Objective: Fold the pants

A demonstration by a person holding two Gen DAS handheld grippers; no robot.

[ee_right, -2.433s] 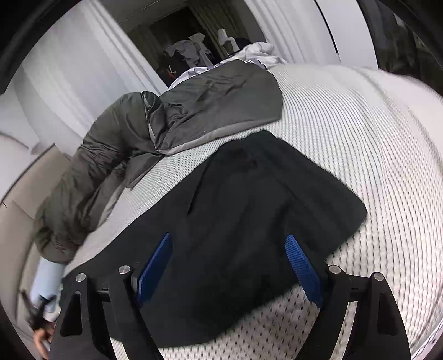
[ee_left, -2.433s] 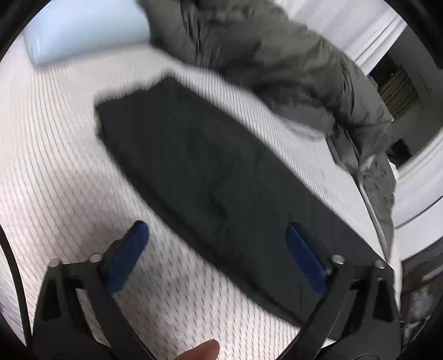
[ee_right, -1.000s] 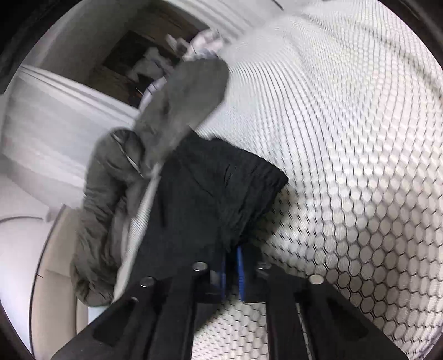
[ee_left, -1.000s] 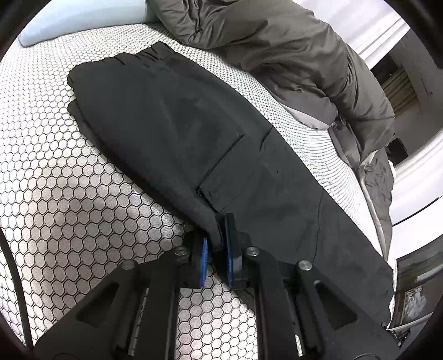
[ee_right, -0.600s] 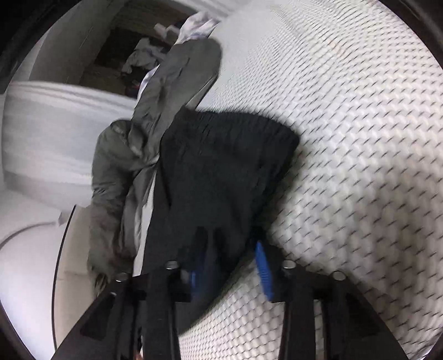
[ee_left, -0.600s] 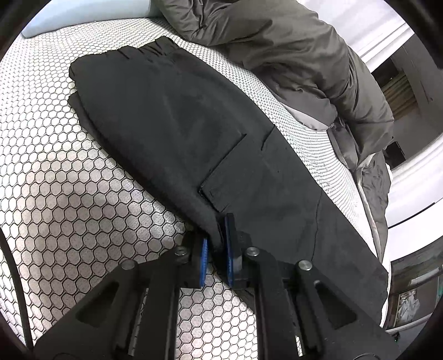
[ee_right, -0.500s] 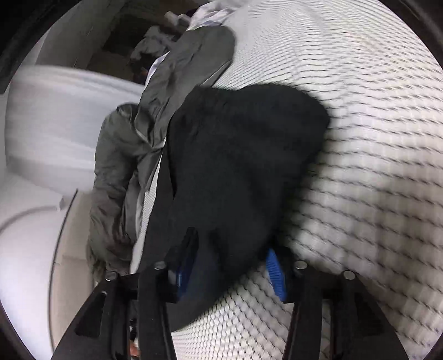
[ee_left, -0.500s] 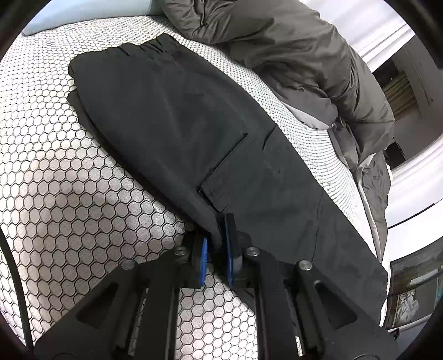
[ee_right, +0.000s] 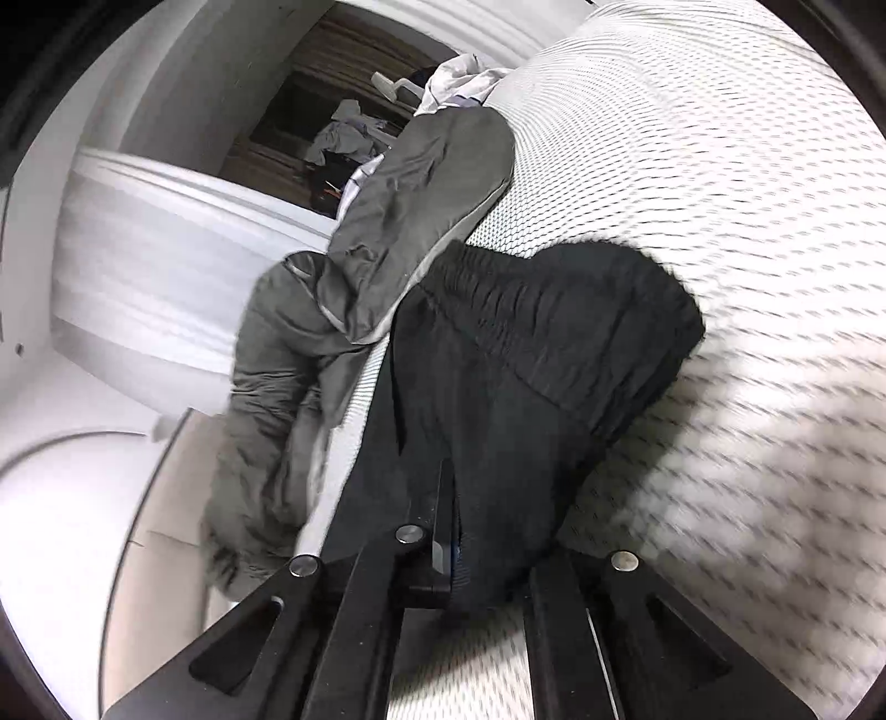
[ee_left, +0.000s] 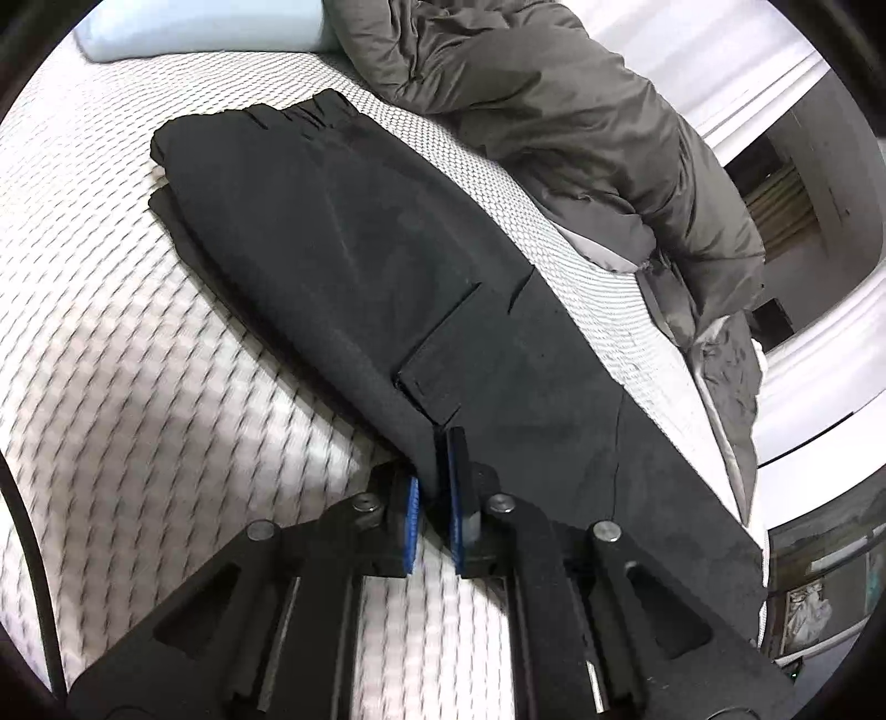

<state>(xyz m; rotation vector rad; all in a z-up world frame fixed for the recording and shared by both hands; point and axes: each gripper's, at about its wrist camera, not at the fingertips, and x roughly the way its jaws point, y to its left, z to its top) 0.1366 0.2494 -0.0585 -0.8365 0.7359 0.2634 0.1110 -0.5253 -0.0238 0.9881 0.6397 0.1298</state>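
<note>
Black pants (ee_left: 387,266) lie folded lengthwise on a white honeycomb mattress (ee_left: 111,387), waistband at the far left. My left gripper (ee_left: 434,487) is shut on the pants' near edge, just below a cargo pocket. In the right wrist view the pants (ee_right: 526,376) show an elastic waistband, bunched and lifted. My right gripper (ee_right: 487,531) has fabric draped over it. Its left finger (ee_right: 443,515) shows with cloth against it; its right finger is hidden under the pants.
A grey-brown duvet (ee_left: 554,122) is heaped along the far side of the bed, also in the right wrist view (ee_right: 332,310). A light blue pillow (ee_left: 199,27) lies at the far left. The bed's edge and a dark doorway (ee_right: 343,111) lie beyond.
My left gripper stays shut on the pants' edge, barely moving. My right gripper opened half a second ago, and fabric now covers it; the waistband end has lifted and bunched.
</note>
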